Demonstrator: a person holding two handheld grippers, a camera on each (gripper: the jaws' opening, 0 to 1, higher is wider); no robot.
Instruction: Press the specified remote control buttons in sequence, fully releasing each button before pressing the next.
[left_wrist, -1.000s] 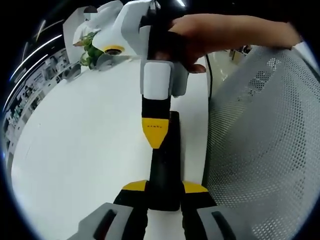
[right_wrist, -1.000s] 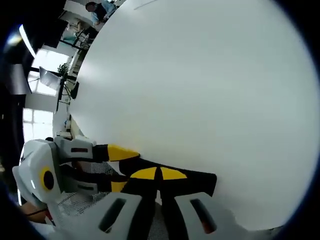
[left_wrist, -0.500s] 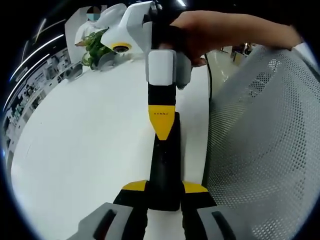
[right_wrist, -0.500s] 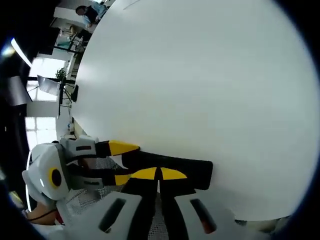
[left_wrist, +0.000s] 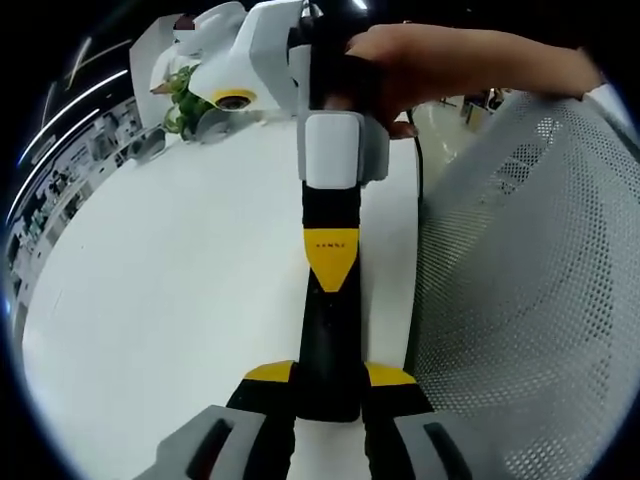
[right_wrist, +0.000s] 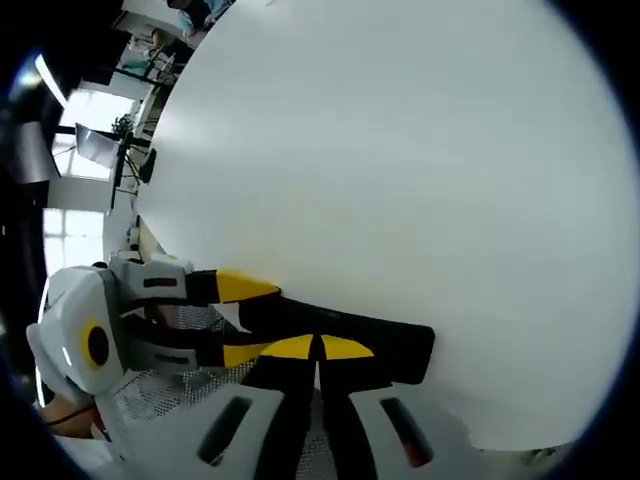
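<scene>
Table (left_wrist: 160, 300): white, flat; landmark for all entries below. Also seen in the right gripper view (right_wrist: 400, 150).

Mesh surface (left_wrist: 530, 300): grey, perforated, curved; just beside the table's edge, on the side nearest the remote control.

Right gripper (left_wrist: 330, 262): seen in the left gripper view coming down over the table from the far side, gripped by a hand (left_wrist: 440, 65). 2 yellow-tipped jaws closed together into 1 point, tip down on the remote control's top face at about mid-length. Nothing held between them. In the right gripper view (right_wrist: 318, 348), yellow tips meet over the black body; actual contact with a button cannot be told.

Left gripper (left_wrist: 330, 375): 2 yellow-tipped jaws rising from the bottom of the left gripper view, closed on the near end of the remote control, 1 jaw on each long side. In the right gripper view (right_wrist: 235, 320), entering from the left, with the remote control clamped between its yellow tips.

Remote control (left_wrist: 330, 340): black, long, narrow; over the table close to its edge, beside the mesh surface. Whether resting on the table or held just clear of it cannot be told. Buttons too dark to make out. In the right gripper view (right_wrist: 380, 340), lies crosswise under the right gripper's tips.

Plant (left_wrist: 185, 95): green, at the table's far end, well apart from the remote control.
</scene>
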